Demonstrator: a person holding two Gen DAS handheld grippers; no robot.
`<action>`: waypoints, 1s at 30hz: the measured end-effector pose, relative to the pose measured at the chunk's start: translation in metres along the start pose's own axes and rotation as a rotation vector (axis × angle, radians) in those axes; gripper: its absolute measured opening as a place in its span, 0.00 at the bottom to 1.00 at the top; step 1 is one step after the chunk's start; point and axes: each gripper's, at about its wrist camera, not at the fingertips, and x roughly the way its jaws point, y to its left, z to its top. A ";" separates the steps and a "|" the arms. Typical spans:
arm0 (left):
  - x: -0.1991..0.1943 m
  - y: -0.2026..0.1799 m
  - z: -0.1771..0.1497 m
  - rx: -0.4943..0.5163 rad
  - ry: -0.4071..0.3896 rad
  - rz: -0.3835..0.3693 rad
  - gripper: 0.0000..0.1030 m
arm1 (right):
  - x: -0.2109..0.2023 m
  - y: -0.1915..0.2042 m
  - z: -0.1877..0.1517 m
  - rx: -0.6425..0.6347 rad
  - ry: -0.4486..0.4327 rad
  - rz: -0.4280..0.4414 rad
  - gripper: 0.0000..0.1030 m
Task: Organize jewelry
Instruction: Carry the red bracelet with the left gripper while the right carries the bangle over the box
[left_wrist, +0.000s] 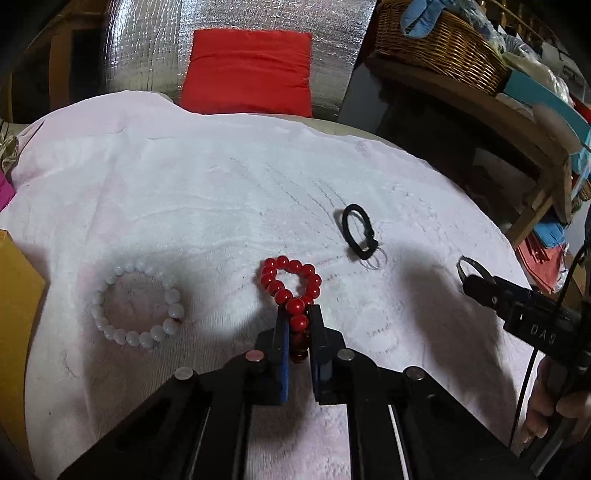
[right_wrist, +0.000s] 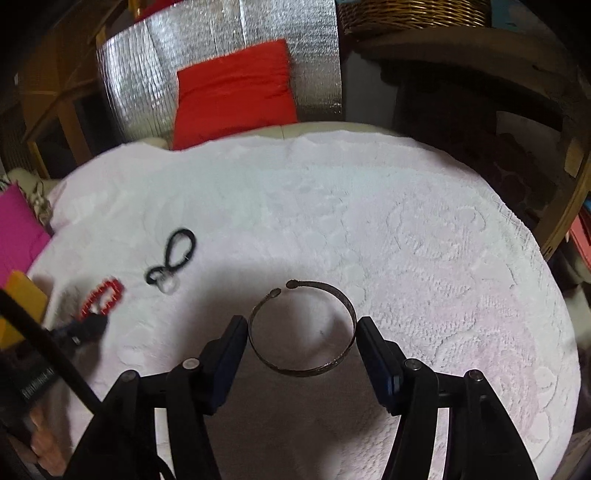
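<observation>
My left gripper (left_wrist: 298, 314) is shut on a red bead bracelet (left_wrist: 291, 280), squeezing the strand between its pads, with the loop resting on the white towel (left_wrist: 221, 184). A white bead bracelet (left_wrist: 176, 311) lies to its left. A black hair tie (left_wrist: 364, 254) lies further back on the right. In the right wrist view my right gripper (right_wrist: 301, 328) is shut on an open metal cuff bangle (right_wrist: 303, 371). Both pads touch its sides and it hangs just above the towel (right_wrist: 406, 221). The red bracelet (right_wrist: 101, 297) and hair tie (right_wrist: 168, 263) show at the left.
A red cushion (left_wrist: 247, 70) leans on silver foil behind the towel. A wicker basket (left_wrist: 439, 40) sits on a wooden shelf at the right. A yellow box (left_wrist: 14, 295) and a pink item (right_wrist: 18, 229) border the towel's left edge.
</observation>
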 end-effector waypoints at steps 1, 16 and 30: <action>-0.003 -0.001 -0.001 0.003 -0.001 -0.005 0.09 | -0.002 0.002 0.000 0.004 -0.004 0.011 0.62; -0.104 0.000 -0.015 0.016 -0.150 -0.019 0.09 | -0.024 0.053 0.002 -0.037 -0.053 0.114 0.62; -0.180 0.056 -0.030 -0.076 -0.311 0.167 0.09 | -0.044 0.113 -0.011 -0.084 -0.107 0.193 0.62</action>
